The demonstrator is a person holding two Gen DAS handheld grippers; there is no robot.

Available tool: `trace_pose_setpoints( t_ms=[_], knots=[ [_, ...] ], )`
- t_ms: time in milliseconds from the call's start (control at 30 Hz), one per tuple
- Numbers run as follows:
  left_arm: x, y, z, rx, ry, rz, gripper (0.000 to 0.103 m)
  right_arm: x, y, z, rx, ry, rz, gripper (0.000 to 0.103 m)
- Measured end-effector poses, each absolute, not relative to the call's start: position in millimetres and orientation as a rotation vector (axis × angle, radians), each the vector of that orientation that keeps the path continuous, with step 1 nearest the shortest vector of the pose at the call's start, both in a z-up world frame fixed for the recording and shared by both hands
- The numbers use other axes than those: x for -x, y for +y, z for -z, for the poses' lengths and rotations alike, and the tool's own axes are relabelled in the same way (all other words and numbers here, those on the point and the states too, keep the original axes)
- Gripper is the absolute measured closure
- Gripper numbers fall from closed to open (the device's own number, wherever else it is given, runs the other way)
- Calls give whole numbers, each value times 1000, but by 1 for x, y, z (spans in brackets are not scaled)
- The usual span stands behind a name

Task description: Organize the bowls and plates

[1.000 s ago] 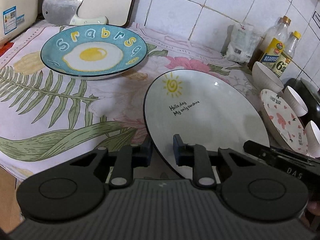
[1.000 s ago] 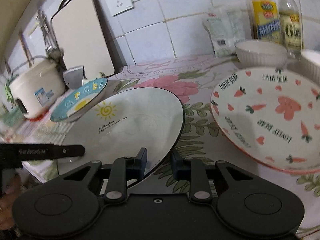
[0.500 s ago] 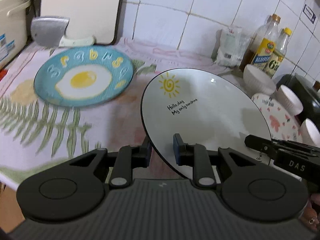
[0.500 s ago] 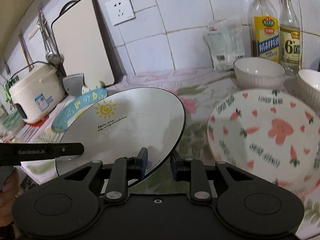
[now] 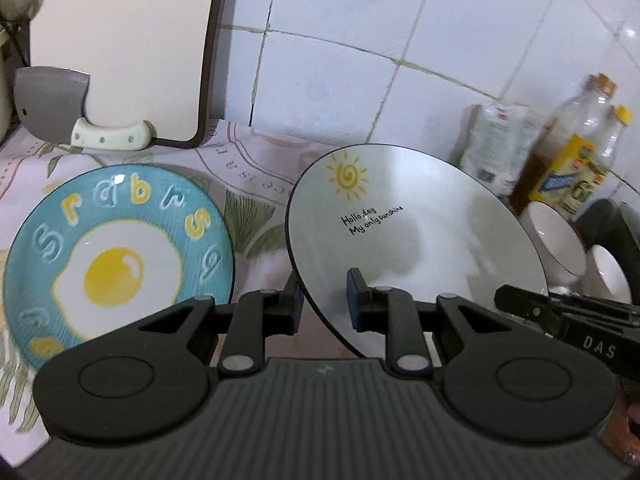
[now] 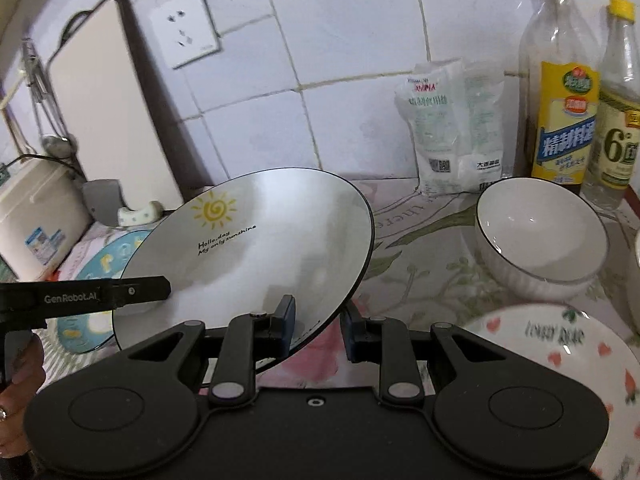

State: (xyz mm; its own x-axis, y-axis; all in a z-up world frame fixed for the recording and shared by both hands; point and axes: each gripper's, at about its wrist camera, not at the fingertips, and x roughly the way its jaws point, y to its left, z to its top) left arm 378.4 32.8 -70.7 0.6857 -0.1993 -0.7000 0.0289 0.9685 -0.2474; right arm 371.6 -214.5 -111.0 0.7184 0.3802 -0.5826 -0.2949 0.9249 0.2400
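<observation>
the left gripper [image 5: 322, 304] has its fingers [image 5: 290, 304] closed on the near left rim of the white plate [image 5: 416, 232], and the right gripper [image 6: 318, 330] has its fingers [image 6: 286, 322] clamped on the plate's near right rim, so both hold the same plate, tilted and lifted clear of the desk [image 6: 424, 248]. the plate has a yellow sun and black lettering near its far edge. just left of it, lying flat on the flowered cloth, is the blue plate [image 5: 116, 256] with a fried egg painted on it. to the right, low in the right wrist view, a pink-patterned plate [image 6: 560, 364] sits on the desk, blurred. beyond it stands a white bowl [image 6: 540, 236] with a dark rim, upright, with another bowl partly cut off at the frame's edge. farther back, a white bag [image 6: 452, 128] and two bottles [image 6: 564, 92] stand against the tiled wall. at the far left a cleaver [image 5: 52, 104] rests against a cutting board [image 5: 120, 40] that leans on the wall, beside a rice cooker [image 6: 36, 216]
</observation>
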Motion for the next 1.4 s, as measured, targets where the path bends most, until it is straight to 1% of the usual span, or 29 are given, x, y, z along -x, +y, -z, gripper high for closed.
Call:
trace_pose_setpoints(
  t_ms=[300,567,600,633,667,700,733,800,867,933,1033,1100,1233,1400],
  knots=[
    [-431,25,97,199,871,107,82,-423,-212,133,-148,752,-355,74],
    [-432,22,105,187,894,98,81,-427,-208,138,-126,793,-349,73],
    [-433,21,107,181,913,96,80,-428,-207,141,-119,808,-342,72],
    [-434,19,108,178,951,91,77,-428,-206,144,-113,828,-333,69],
    [-432,18,106,180,971,92,77,-424,-202,145,-100,820,-331,67],
    [-430,14,100,164,991,92,74,-419,-196,145,-59,810,-326,62],
    [-427,11,95,145,996,92,68,-414,-189,144,-9,802,-317,56],
    [-417,8,81,115,983,104,61,-401,-179,139,67,792,-310,50],
    [-401,9,64,99,950,140,57,-389,-179,129,65,779,-309,50],
    [-384,14,49,92,921,172,50,-370,-185,115,31,733,-349,49],
    [-359,26,28,76,879,192,44,-344,-190,94,9,686,-377,47],
    [-343,35,15,66,852,198,40,-327,-191,83,-2,659,-397,46],
    [-305,55,-13,41,770,205,39,-292,-183,61,6,609,-468,46],
    [-265,85,-42,34,711,223,39,-260,-167,40,10,576,-551,46]
  ],
)
